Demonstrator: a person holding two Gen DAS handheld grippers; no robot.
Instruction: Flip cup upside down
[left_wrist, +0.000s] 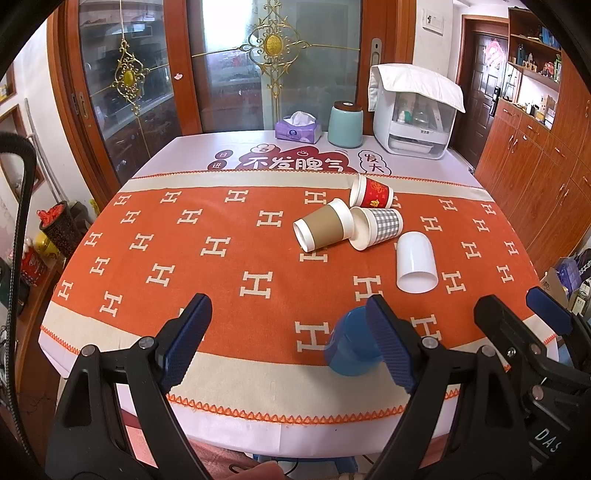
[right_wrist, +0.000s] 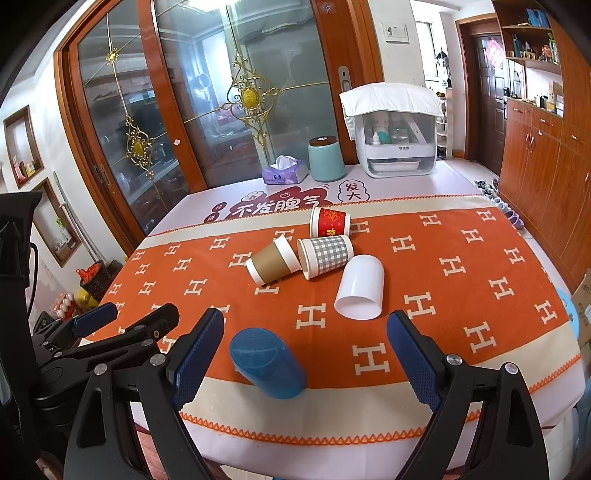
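Observation:
A blue cup (right_wrist: 267, 363) stands upside down near the table's front edge; in the left wrist view (left_wrist: 351, 345) my right finger partly hides it. A white cup (right_wrist: 360, 291) (left_wrist: 416, 266) lies on its side behind it. Brown (right_wrist: 273, 264) (left_wrist: 323, 229), grey-checked (right_wrist: 327, 254) (left_wrist: 378, 227) and red (right_wrist: 330, 221) (left_wrist: 372, 192) paper cups lie on their sides mid-table. My left gripper (left_wrist: 291, 343) is open and empty above the front edge. My right gripper (right_wrist: 306, 356) is open, with the blue cup between its fingers, untouched.
An orange H-patterned cloth (right_wrist: 461, 295) covers the table. At the back stand a tissue box (right_wrist: 284, 171), a teal canister (right_wrist: 325, 158) and a white appliance with a towel on top (right_wrist: 395, 136). Wooden cabinets (right_wrist: 546, 158) line the right side.

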